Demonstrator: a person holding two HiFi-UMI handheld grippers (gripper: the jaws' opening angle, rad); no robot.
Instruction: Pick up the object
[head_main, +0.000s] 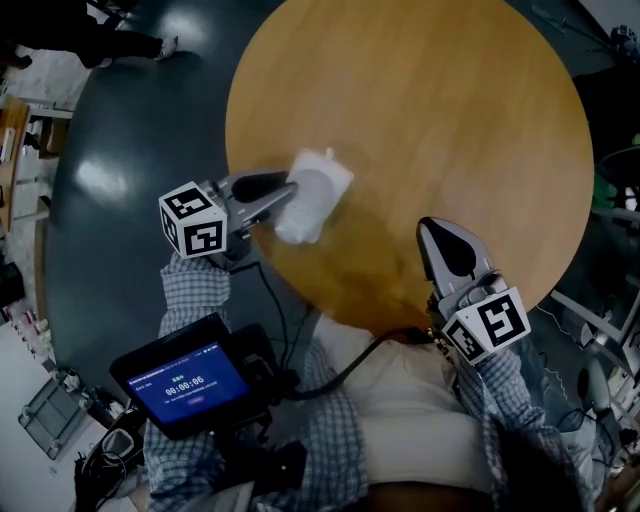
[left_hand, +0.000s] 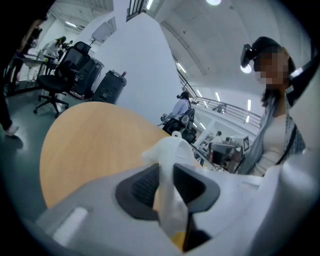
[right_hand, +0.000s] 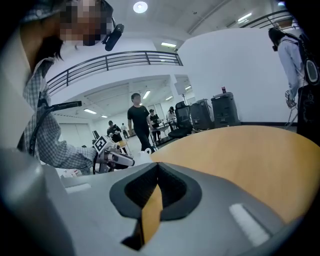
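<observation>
Over the table (head_main: 450, 120), left gripper (head_main: 288, 200) clamps a white bag (head_main: 315, 192); right gripper (head_main: 432, 230) sits closed.

open room across far and right of round table (head_main: 450, 110), white bag (head_main: 312, 200) blocking near-left edge

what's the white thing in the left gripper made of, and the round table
White bag: probably thin, soft plastic film; it crumples and looks translucent where the jaws pinch it. Table: wood or wood-look laminate, matte tan with faint grain.
</observation>
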